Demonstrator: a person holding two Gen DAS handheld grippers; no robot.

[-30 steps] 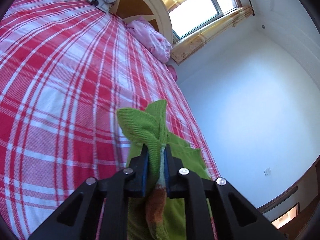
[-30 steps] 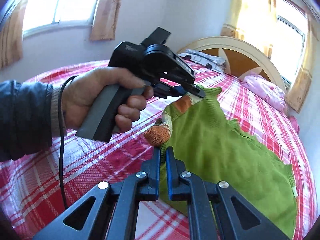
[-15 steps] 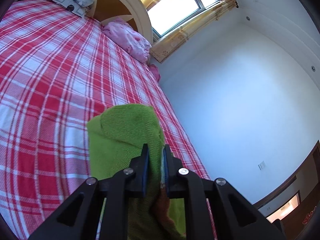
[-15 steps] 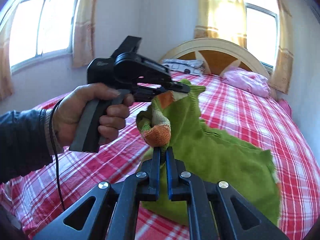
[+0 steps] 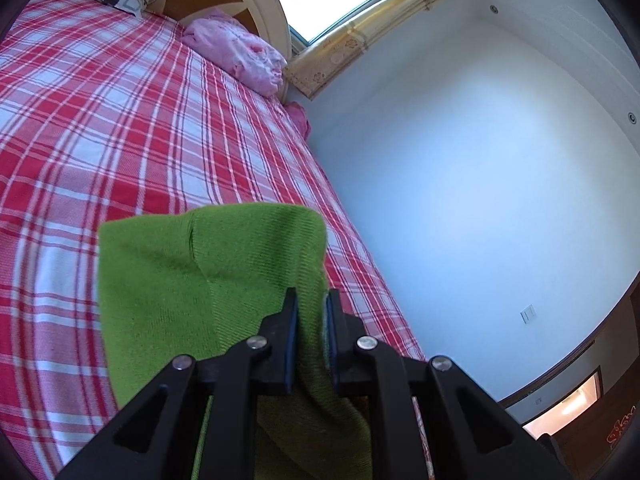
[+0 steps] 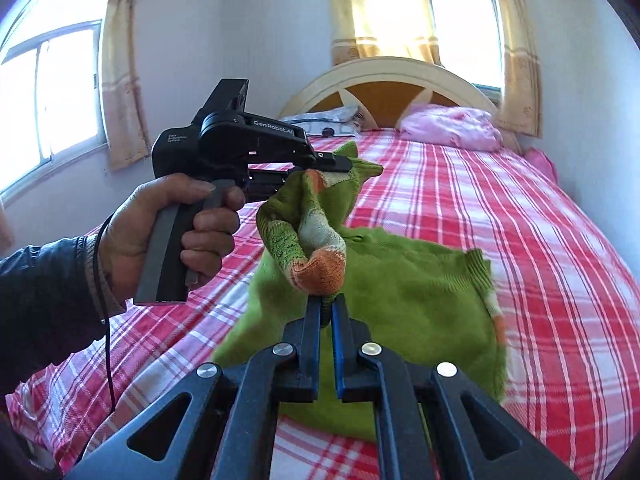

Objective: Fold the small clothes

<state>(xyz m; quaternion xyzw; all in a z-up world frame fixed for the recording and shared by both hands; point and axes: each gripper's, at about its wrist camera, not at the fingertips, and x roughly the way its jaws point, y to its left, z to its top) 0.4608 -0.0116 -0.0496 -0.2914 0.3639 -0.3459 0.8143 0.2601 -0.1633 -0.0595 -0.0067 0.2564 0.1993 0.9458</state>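
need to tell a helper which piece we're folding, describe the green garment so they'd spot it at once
Look at the bed with the red plaid sheet. Above its near end, both grippers hold up a green knit garment. Its orange-and-white cuff sets it apart from the pink pillow.

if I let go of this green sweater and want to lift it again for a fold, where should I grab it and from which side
Probably the ribbed orange-and-white cuff of the green sweater, or a corner beside it, taken from above at the near edge. That band looks thicker than the loose knit body, and both the right gripper and left gripper are shut on fabric there.
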